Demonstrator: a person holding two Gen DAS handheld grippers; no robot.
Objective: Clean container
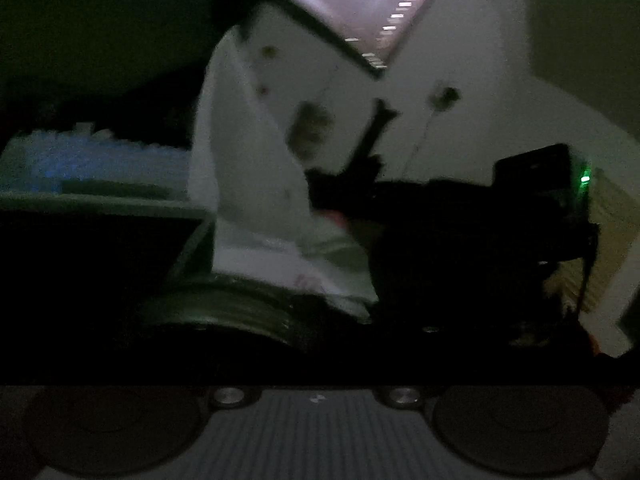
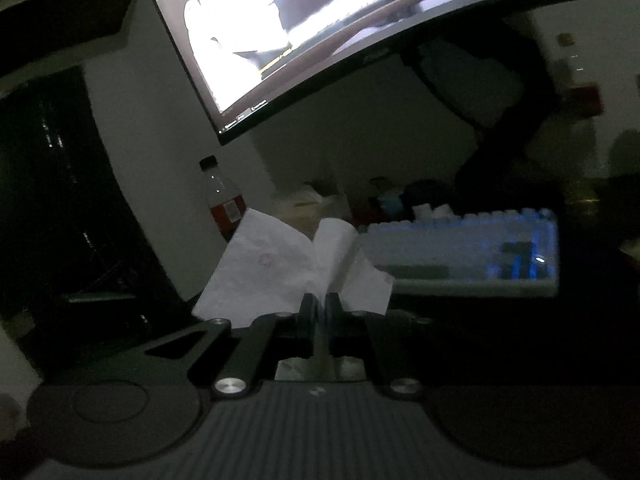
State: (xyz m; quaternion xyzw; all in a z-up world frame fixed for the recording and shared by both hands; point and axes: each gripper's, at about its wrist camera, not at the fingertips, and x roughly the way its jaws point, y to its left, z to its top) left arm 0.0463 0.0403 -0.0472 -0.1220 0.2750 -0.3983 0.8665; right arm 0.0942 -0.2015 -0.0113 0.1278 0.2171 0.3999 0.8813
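Container (image 1: pixel 224 304) is appearing only as a pale, ribbed, rounded form low in the left wrist view, blurred and partly sinking into shadow; its rim and contents are not showing. The left gripper (image 1: pixel 320 360) is lying in darkness just below it, so whether its jaws are parted or gripping cannot be told. The right gripper (image 2: pixel 320 308) is pinching a white tissue (image 2: pixel 272 272), its jaws clamped together on the crumpled sheet. Behind, a backlit keyboard (image 2: pixel 460 256) is glowing blue, a bottle (image 2: pixel 224 200) is standing upright, and a monitor (image 2: pixel 320 40) is being cut off at the frame's top.
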